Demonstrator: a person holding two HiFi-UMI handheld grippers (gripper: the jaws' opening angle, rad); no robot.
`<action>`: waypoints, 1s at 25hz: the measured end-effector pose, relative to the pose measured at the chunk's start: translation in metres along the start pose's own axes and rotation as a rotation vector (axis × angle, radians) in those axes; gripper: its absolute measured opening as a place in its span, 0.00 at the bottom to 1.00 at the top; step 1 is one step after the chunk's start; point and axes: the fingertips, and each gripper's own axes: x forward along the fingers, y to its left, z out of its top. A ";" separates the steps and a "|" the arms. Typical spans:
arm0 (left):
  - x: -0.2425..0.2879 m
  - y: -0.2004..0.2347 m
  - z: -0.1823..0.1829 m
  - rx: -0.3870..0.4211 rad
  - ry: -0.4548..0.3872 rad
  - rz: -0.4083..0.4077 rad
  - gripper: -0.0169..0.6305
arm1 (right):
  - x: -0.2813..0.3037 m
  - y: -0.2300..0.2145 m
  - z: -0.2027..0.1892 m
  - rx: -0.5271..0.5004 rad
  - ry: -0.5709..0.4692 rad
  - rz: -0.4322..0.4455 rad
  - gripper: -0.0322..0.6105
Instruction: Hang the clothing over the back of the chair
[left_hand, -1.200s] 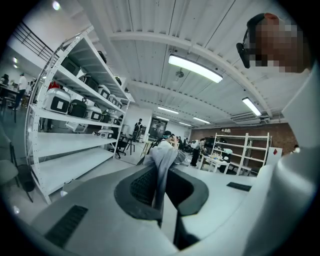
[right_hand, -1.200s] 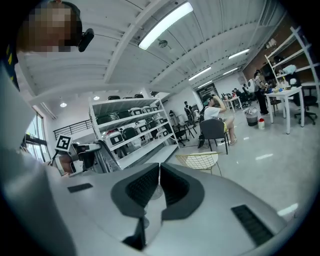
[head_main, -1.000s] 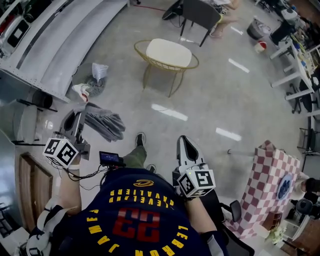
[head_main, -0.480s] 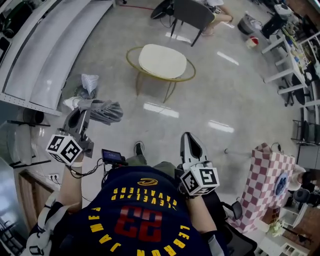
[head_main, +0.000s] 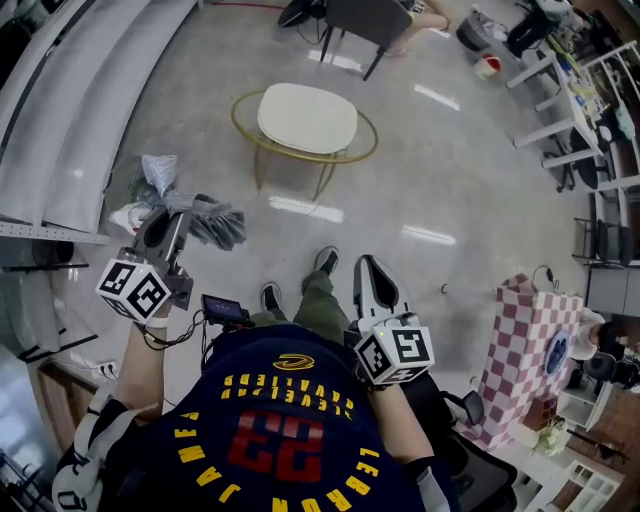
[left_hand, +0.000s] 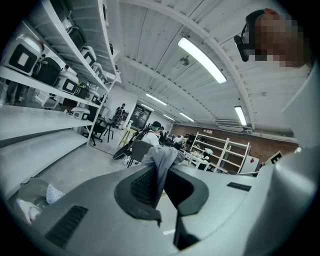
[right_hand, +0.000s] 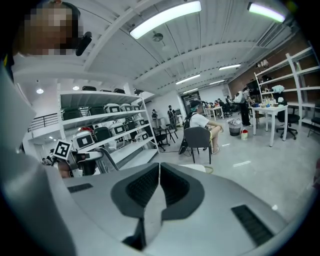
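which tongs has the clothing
The left tongs, shut on the grey clothing; the right tongs are shut on nothing.

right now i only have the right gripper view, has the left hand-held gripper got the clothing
Observer: Yes. The left hand-held gripper is shut on the grey clothing, which hangs from its tips.
Operator: is anything on the chair yet
Observer: No. In the head view the chair is bare, with a cream seat and gold frame, and stands apart from the clothing.
Operator: anything near the clothing
Observer: A crumpled white item lies on the floor beside it, by the shelf.
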 end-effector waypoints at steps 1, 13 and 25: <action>0.005 -0.002 -0.001 0.004 0.005 -0.006 0.05 | 0.002 -0.003 0.000 0.002 0.001 -0.002 0.07; 0.079 -0.052 0.014 0.046 0.036 -0.091 0.05 | 0.038 -0.049 0.019 0.057 -0.026 0.035 0.07; 0.217 -0.055 0.019 0.072 0.104 -0.042 0.05 | 0.115 -0.167 0.048 0.122 0.032 0.065 0.07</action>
